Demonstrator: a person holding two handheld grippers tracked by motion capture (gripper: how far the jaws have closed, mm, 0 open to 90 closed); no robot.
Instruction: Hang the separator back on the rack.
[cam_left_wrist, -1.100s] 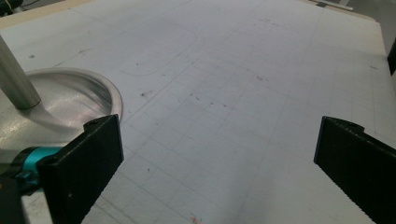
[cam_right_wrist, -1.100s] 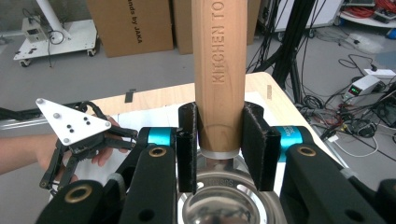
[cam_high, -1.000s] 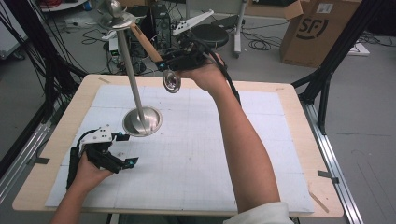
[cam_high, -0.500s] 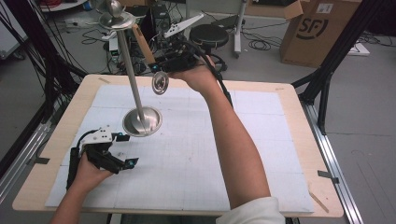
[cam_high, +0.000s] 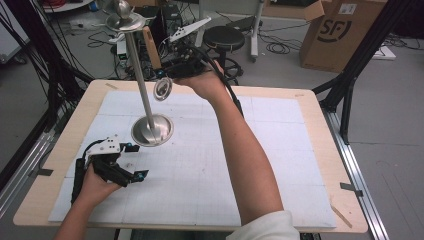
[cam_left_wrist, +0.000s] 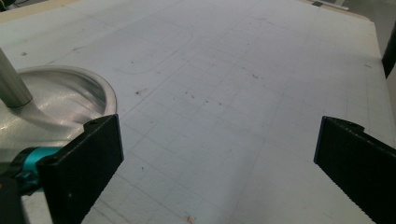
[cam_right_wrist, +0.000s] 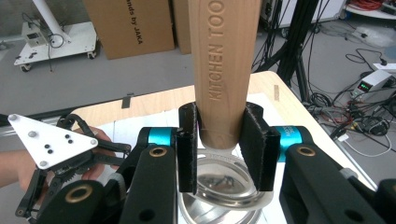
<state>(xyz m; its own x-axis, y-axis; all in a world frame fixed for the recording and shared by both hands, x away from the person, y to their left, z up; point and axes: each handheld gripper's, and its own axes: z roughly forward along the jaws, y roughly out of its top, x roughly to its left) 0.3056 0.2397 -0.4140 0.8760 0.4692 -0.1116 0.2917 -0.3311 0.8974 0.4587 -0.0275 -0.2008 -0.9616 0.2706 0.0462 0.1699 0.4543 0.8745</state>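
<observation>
My right gripper (cam_high: 182, 67) is raised above the table's far side, shut on the wooden handle (cam_right_wrist: 224, 70) of a kitchen utensil engraved "KITCHEN TOO". The handle (cam_high: 151, 47) sticks up and away, and the utensil's round metal bowl (cam_high: 162, 88) hangs below the jaws, close to the right of the stand's pole (cam_high: 140, 80). The metal stand has a round base (cam_high: 152, 130) on the white mat and a disc top (cam_high: 120, 20). My left gripper (cam_high: 136, 162) rests on the mat just in front of the base (cam_left_wrist: 60, 98), open, with nothing between its fingers (cam_left_wrist: 88, 172).
The white gridded mat (cam_high: 210, 165) covers a wooden table (cam_high: 320, 115). Black frame posts (cam_high: 360, 60) stand at the table's sides. Beyond the far edge are a stool (cam_high: 225, 37), cables and a cardboard box (cam_high: 345, 30) on the floor.
My right gripper has carried the utensil left and slightly down, bringing its metal bowl closer to the stand's pole. The left gripper has stayed where it was.
</observation>
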